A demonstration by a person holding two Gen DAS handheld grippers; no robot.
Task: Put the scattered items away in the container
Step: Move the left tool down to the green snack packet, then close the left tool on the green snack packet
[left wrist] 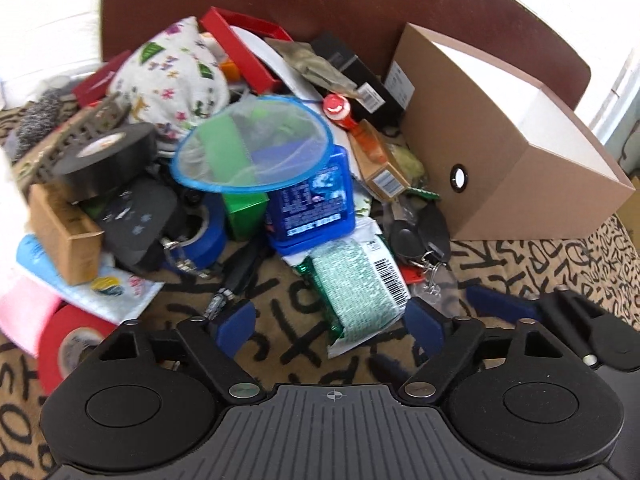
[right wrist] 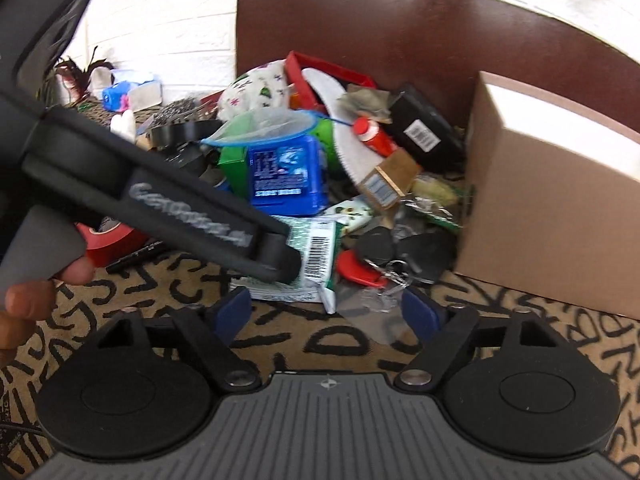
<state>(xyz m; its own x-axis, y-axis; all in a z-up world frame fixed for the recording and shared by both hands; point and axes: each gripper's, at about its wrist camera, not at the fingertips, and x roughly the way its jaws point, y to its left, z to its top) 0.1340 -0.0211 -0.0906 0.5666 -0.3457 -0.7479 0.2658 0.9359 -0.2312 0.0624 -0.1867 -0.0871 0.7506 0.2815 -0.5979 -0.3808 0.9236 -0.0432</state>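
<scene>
A heap of scattered items lies on a letter-patterned cloth. Beside it on the right stands the brown cardboard box, its top showing white. My left gripper is open, and the near end of a green-white barcoded packet lies between its blue pads without being pressed. My right gripper is open too, low over the cloth just short of a key bunch. Nothing is held by either.
The heap includes a blue plastic box, a blue-rimmed net, black tape, red tape and a floral cloth. A dark brown panel backs it. The left gripper's body and a person's fingers fill the right wrist view's left side.
</scene>
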